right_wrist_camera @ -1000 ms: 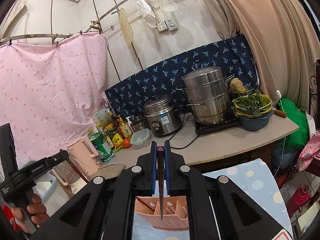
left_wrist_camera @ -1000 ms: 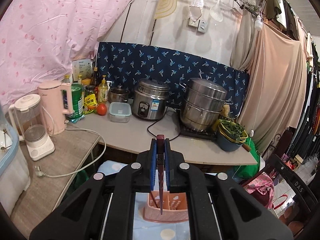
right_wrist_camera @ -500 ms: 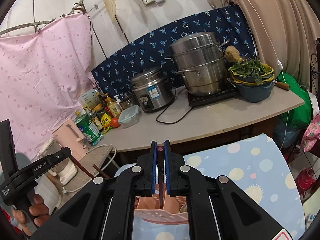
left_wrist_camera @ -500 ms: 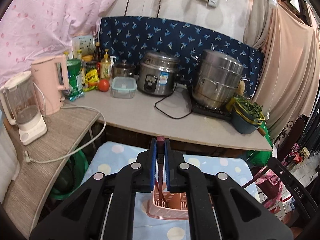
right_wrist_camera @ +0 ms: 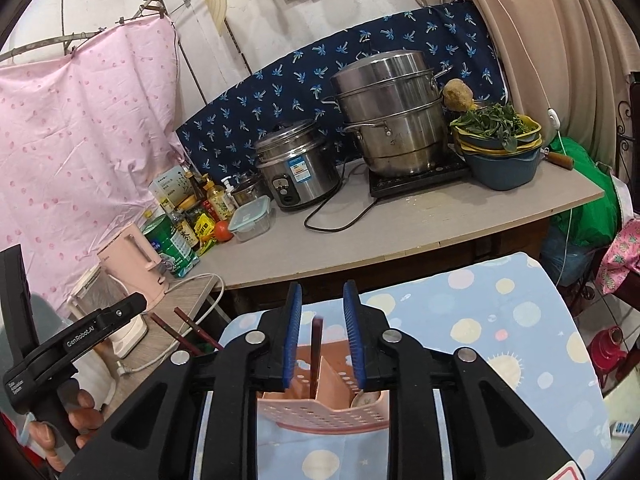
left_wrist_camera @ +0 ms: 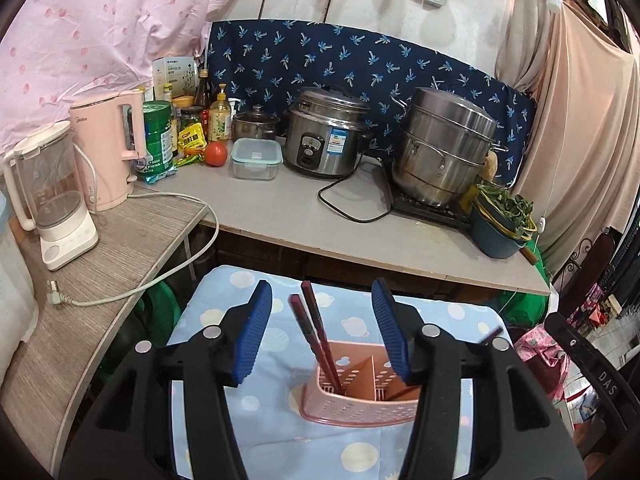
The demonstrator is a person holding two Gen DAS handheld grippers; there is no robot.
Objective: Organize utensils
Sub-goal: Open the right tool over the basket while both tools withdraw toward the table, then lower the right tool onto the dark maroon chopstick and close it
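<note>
- Hovering over the pink utensil holder (left_wrist_camera: 352, 398), the left gripper (left_wrist_camera: 322, 332) has its jaws spread wide, nothing between the blue pads (left_wrist_camera: 256, 334).
- Two dark red chopsticks (left_wrist_camera: 316, 334) stand in the holder's left compartment, leaning left, tops between the spread pads but touching neither.
- Another dark stick (left_wrist_camera: 490, 335) shows blurred past the right finger of the left gripper; can't tell where it ends.
- Right gripper (right_wrist_camera: 322, 340) also sits just above the holder (right_wrist_camera: 320, 410), jaws apart, narrower gap than the left.
- One dark chopstick (right_wrist_camera: 316, 354) stands near upright between the right gripper's pads (right_wrist_camera: 294, 334), lower end in the holder by the divider. Gap visible on both sides, so not pinched.
- Holder's right compartment, right wrist view: something round and pale (right_wrist_camera: 362, 400), too hidden to name.
- Holder sits on a blue dotted cloth (right_wrist_camera: 500, 320), in front of the grey counter (left_wrist_camera: 300, 220).
- Behind the holder on that counter: rice cooker (left_wrist_camera: 326, 136), stacked steel steamer pot (left_wrist_camera: 444, 148), bowl of greens (left_wrist_camera: 502, 220), tomato (left_wrist_camera: 216, 154), clear lidded box (left_wrist_camera: 255, 158).
- Left of the holder: pink kettle (left_wrist_camera: 108, 152) and blender (left_wrist_camera: 50, 200) on a wood-look side shelf (left_wrist_camera: 120, 248).
- Right wrist view, left of the holder: the other handset (right_wrist_camera: 72, 344) held by a hand (right_wrist_camera: 60, 432), two chopstick tips (right_wrist_camera: 182, 330) showing just beside it.
</note>
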